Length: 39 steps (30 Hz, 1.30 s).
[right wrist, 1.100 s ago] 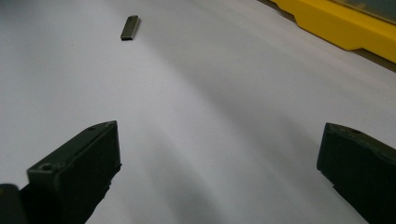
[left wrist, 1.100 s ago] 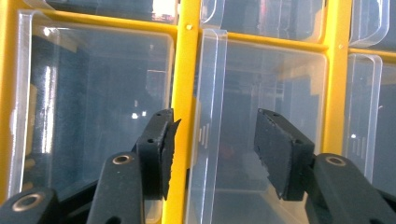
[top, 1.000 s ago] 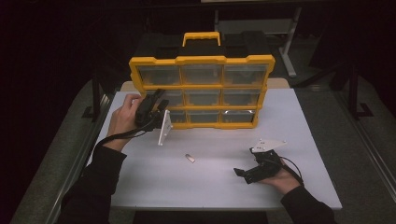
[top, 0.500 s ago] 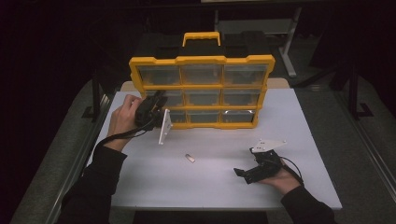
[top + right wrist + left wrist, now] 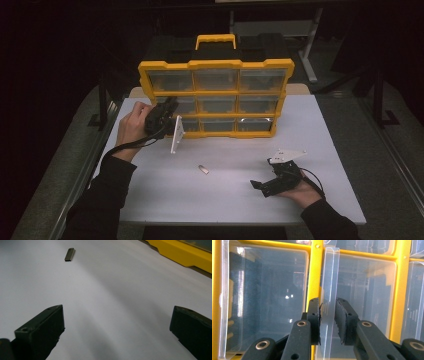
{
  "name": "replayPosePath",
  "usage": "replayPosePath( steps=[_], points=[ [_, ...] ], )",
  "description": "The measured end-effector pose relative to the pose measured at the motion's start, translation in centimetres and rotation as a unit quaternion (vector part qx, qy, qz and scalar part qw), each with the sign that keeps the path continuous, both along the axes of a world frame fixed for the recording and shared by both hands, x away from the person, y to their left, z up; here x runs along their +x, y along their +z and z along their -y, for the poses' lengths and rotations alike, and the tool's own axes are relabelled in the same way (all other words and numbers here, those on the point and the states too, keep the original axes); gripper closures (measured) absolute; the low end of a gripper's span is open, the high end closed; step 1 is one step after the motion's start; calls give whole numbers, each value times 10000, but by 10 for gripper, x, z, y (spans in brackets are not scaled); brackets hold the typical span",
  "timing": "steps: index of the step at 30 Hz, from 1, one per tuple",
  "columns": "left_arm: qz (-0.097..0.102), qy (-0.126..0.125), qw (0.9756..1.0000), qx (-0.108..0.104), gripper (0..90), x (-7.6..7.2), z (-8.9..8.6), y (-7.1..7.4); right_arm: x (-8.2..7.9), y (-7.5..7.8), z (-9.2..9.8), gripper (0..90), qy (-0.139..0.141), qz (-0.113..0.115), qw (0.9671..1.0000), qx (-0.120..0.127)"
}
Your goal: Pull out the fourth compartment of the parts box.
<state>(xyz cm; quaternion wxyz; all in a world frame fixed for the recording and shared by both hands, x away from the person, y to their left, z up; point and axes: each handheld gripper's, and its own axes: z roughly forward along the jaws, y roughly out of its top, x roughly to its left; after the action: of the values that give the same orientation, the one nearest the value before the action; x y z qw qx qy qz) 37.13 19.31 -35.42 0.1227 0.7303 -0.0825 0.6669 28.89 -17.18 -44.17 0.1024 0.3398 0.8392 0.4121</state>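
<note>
Clear drawer tab [image 5: 329, 290], upright, pinched.

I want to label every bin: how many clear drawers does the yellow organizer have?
9, in three rows of three in the yellow organizer: top row, middle row, bottom row. The left tool partly covers the left drawers of the lower two rows.

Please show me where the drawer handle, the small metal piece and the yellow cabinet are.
drawer handle [image 5: 329, 290], left gripper view, clear upright tab.
small metal piece [image 5: 69, 254], right gripper view, its top face.
yellow cabinet [image 5: 216, 64], high view, top frame bar.
</note>
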Motion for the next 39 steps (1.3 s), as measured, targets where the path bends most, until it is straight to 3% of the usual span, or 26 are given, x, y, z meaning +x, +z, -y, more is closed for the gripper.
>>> replayPosePath(
  steps=[16, 39],
  points=[
    [124, 29, 9999, 99, 776, -1, 1, -2, 0, 0, 0, 0, 2, 3, 10000, -2],
    [99, 16, 9998, 174, 780, -13, 1, -1, -1, 0, 0, 0, 8, 7, 10000, -6]
  ],
)
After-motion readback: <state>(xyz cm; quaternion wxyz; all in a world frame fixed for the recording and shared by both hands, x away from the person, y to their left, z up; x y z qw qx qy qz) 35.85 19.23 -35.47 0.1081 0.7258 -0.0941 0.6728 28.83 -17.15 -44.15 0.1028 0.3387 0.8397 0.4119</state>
